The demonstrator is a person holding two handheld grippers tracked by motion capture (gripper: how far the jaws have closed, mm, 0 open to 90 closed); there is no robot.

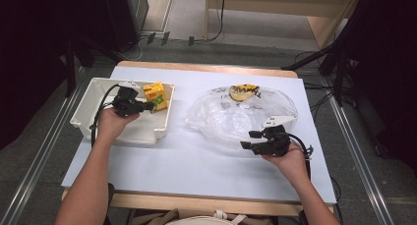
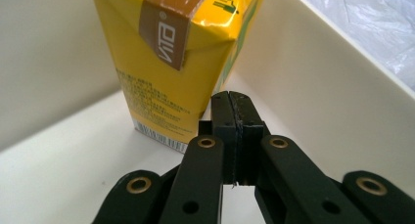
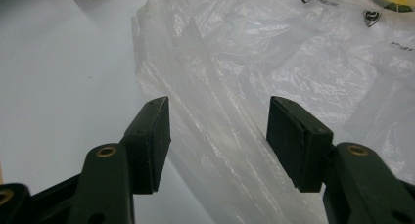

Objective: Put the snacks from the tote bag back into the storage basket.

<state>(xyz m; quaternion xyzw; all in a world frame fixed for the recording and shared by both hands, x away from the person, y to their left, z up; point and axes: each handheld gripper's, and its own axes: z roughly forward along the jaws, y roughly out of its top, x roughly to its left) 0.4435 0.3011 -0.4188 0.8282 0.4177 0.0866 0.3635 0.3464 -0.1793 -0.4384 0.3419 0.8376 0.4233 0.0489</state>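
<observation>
Sitting at a white table, a person is holding a black gripper in each hand. The left gripper is hovering inside a white bin at the table's left side, its jaws clenched together on nothing. In the left gripper view, the pressed-together jaw tips are pointing at the lower corner of a yellow carton, which is standing upright in the bin near its right wall; the tips are just beside the carton, and whether they are touching it is hard to tell. In the high view, the carton is sitting in the bin's far right corner.

The right gripper is resting at the near edge of a clear plastic bag lying crumpled on the table's right half. Its jaws are standing apart, released, and in the right gripper view the bag's folded edge is lying between and beneath them, not pinched. A yellow and black item is lying inside the bag's far end.
</observation>
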